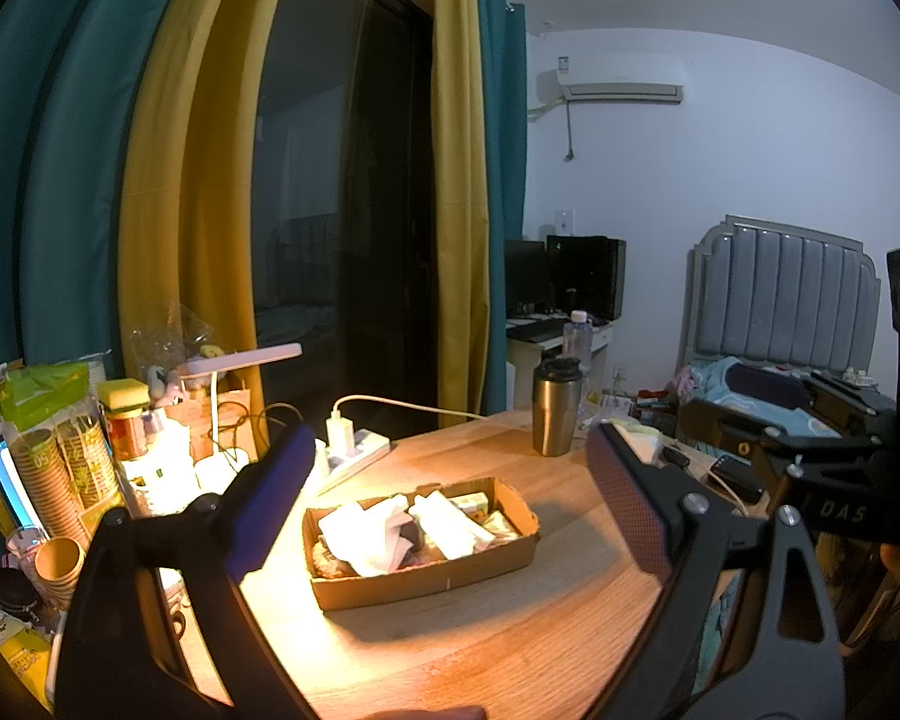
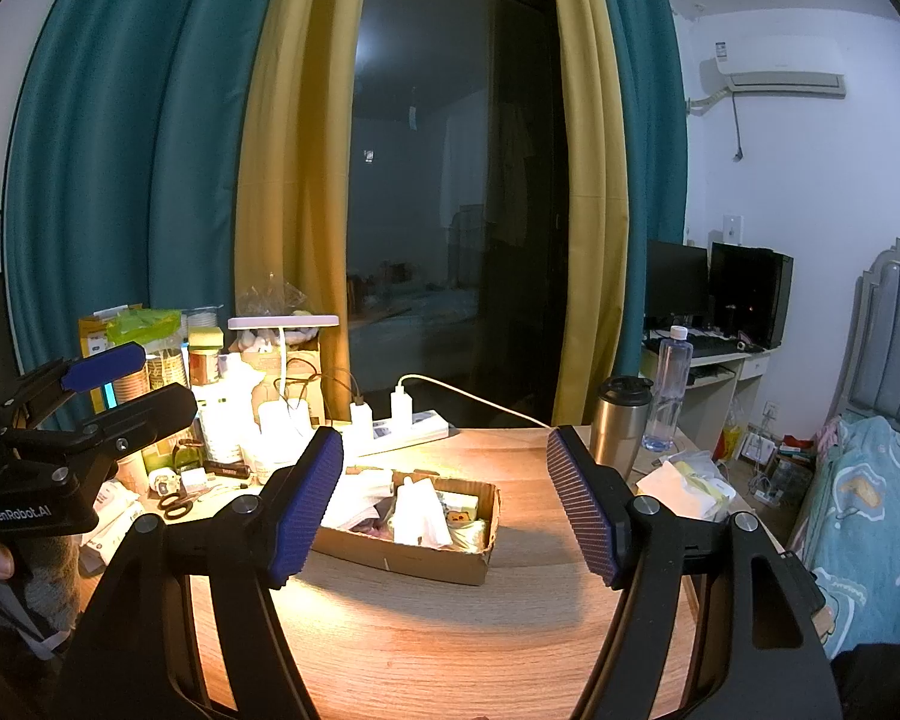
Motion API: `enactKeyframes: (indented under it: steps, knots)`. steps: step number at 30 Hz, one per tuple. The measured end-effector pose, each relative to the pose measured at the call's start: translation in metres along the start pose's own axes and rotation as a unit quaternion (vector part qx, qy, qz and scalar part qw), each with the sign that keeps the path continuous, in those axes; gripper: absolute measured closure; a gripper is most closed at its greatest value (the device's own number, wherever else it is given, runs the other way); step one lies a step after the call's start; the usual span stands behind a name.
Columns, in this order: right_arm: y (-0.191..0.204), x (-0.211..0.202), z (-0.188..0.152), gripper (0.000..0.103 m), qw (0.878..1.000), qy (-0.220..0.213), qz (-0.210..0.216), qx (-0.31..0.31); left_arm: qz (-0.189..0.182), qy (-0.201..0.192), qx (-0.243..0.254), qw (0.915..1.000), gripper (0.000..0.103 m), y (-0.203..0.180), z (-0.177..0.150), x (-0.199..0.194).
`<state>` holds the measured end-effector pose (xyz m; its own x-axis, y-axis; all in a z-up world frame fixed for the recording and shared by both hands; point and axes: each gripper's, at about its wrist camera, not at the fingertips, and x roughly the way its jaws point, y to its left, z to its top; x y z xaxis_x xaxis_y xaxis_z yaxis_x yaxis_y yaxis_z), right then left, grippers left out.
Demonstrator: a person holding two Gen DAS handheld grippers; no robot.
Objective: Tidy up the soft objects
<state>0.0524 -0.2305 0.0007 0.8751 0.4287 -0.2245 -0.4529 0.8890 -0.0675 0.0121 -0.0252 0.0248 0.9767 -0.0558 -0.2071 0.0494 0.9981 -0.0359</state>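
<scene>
With both hand-held grippers, left [image 1: 450, 492] and right [image 2: 444, 492], released and empty, I judge the cardboard tray [image 1: 438, 585] ahead needs approaching next.

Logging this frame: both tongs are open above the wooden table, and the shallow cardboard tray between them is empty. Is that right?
Not quite. The shallow cardboard tray is not empty: the right wrist view shows white folded soft items in it. Both the left tongs and right tongs are open above the wooden table.

Teal and yellow curtains [image 2: 210, 180] frame a dark window [image 2: 450, 180].
</scene>
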Motion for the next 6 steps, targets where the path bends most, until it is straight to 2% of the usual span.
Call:
enactKeyframes:
  steps: [6]
  knots:
    - [0.0005,0.0008,-0.0019,0.029,1.0,-0.002,0.001,-0.001,0.0,-0.008,0.019,0.9998,0.01,-0.0084,0.0008,-0.0014]
